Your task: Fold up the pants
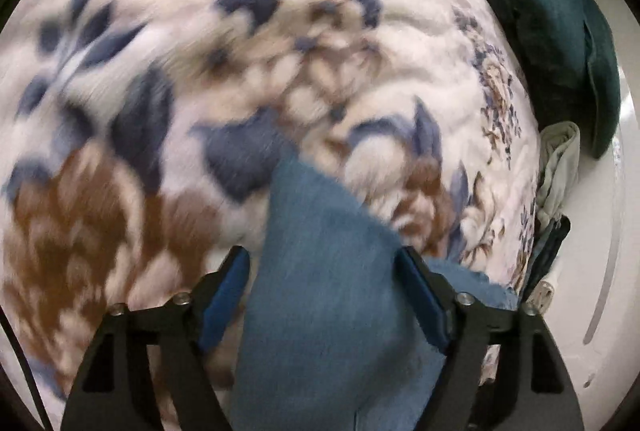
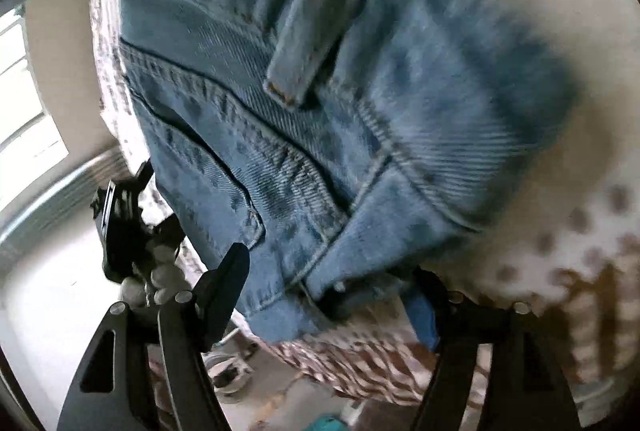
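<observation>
Blue denim pants [image 1: 320,271] rise between the left gripper [image 1: 324,287]'s parted jaws; whether the pads pinch, I cannot tell. Right gripper [image 2: 332,291] gapes wide around the waistband, not pressing. Underneath spreads a white quilted bedspread with navy and brown flowers [image 1: 160,71]. At 2 o'clock lies a dark teal velvet cushion [image 1: 540,31]; pale floor [image 2: 48,311] at 8 o'clock in the right view

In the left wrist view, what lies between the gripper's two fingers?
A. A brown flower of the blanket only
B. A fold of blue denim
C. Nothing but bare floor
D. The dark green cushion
B: a fold of the blue jeans rises between the fingers of the left gripper, over the floral blanket; the dark green cushion lies off at the upper right.
</observation>
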